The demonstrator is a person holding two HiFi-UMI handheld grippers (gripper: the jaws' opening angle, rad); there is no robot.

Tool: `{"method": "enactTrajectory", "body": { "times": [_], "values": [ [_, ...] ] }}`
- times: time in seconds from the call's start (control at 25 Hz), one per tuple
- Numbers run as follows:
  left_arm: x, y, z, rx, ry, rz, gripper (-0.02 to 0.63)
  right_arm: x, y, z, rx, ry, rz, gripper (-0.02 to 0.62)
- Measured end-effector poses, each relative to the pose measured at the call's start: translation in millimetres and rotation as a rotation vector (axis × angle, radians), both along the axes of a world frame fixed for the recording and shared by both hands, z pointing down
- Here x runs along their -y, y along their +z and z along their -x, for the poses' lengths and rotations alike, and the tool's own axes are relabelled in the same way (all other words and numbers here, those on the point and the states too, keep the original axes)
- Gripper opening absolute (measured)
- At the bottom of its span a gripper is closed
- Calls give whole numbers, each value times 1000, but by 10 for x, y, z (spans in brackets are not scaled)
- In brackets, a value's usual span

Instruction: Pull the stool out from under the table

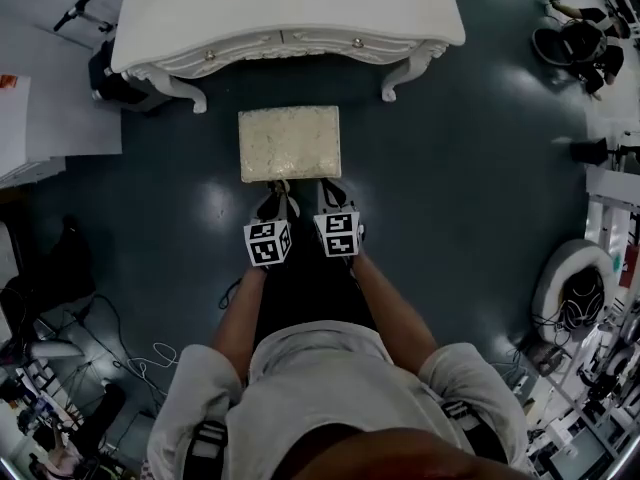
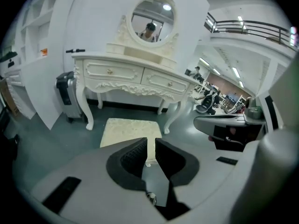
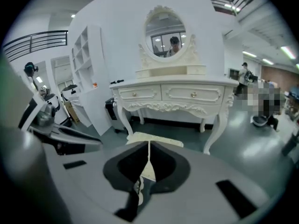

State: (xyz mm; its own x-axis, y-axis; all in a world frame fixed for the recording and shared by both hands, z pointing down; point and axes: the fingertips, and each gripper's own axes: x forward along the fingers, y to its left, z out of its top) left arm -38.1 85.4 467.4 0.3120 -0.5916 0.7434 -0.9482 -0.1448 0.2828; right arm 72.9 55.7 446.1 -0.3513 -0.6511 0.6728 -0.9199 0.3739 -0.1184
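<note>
I can read no words, brand names or numbers anywhere in these views. The only sign-like marks are black-and-white square marker patterns, on the white cube (image 1: 268, 243) of the left gripper (image 1: 274, 196) and on the matching cube (image 1: 338, 233) of the right gripper (image 1: 330, 192); they carry no letters. A small orange label (image 2: 43, 52) sits on the tall white shelf panel (image 2: 44, 92), too small for me to read

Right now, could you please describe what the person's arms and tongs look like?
The left tongs and right tongs are pale grey with black pads, each topped by a white cube of black square markers. The sleeves are short, light grey.
</note>
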Motion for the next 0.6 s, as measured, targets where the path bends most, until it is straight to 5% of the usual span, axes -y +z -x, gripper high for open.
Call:
{"method": "enactTrajectory", "body": {
  "times": [0.32,0.6],
  "values": [
    [187,-921,-115,-27,-9,-119,45,78,-894,113,19,-62,-143,15],
    [313,-1898,-342,-16,5,-323,35,173,-2060,-1,-127,-95,-470,15]
  ]
}}
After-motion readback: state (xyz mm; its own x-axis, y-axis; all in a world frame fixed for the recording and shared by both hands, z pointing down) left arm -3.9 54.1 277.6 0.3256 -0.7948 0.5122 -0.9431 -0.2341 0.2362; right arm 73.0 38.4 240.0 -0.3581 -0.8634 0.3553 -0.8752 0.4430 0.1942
